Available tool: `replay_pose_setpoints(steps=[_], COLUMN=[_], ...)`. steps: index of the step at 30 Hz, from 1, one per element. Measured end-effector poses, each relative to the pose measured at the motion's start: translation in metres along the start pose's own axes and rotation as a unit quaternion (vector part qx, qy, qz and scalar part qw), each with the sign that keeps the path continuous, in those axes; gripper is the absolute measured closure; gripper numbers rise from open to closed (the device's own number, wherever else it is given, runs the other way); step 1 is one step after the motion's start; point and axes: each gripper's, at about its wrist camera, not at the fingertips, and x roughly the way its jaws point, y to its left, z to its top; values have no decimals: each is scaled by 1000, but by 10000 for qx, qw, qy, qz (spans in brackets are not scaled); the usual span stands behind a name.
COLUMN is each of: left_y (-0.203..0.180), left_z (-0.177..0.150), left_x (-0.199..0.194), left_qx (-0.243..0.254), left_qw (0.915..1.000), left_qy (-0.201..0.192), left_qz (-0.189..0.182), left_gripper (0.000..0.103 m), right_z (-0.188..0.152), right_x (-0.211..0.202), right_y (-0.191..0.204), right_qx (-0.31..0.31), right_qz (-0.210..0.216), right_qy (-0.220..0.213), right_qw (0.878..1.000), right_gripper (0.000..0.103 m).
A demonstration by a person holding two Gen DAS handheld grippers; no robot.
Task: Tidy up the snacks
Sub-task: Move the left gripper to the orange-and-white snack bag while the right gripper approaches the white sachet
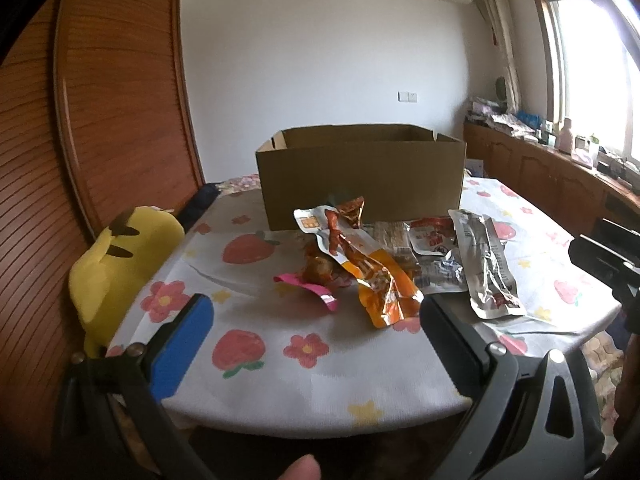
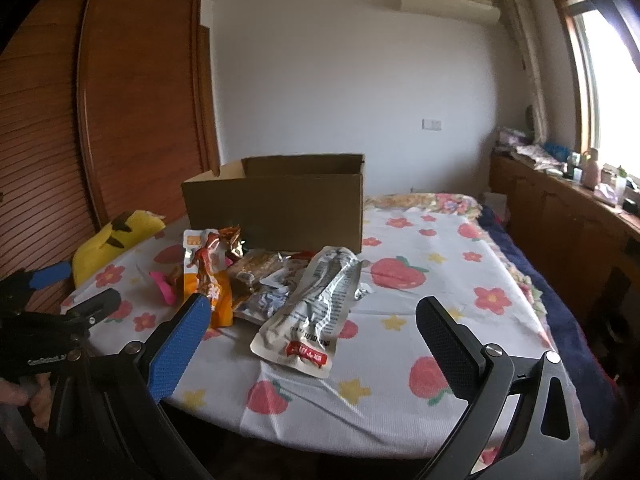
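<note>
A pile of snack packets lies on the flowered tablecloth (image 1: 280, 360) in front of an open cardboard box (image 1: 360, 176). It includes an orange packet (image 1: 380, 284), a pink wrapper (image 1: 316, 292) and a long silver packet (image 1: 488, 264). My left gripper (image 1: 316, 320) is open and empty, near the table's front edge, short of the pile. In the right wrist view the box (image 2: 276, 204) stands behind the orange packet (image 2: 212, 280) and the silver packet (image 2: 316, 312). My right gripper (image 2: 312, 316) is open and empty, just short of the silver packet.
A yellow plush toy (image 1: 116, 268) sits at the table's left edge, also seen in the right wrist view (image 2: 116, 240). A wooden slatted wardrobe (image 1: 100, 100) stands on the left. A low cabinet (image 2: 568, 216) with clutter runs under the window on the right.
</note>
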Motion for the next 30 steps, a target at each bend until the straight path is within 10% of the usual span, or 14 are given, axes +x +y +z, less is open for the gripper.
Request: replay_pose_setpoints(steps=[30], left_y=[25], left_z=[47], left_x=[105], left_qx=[-503], left_qw=[9922], left_qy=[873], left_qz=[-739], left_gripper=[0], right_z=[12], right_x=[140], right_y=[-23], right_qx=[84], right_qz=[919], right_qy=[1818], right_qw=[9790], right_gripper=[23])
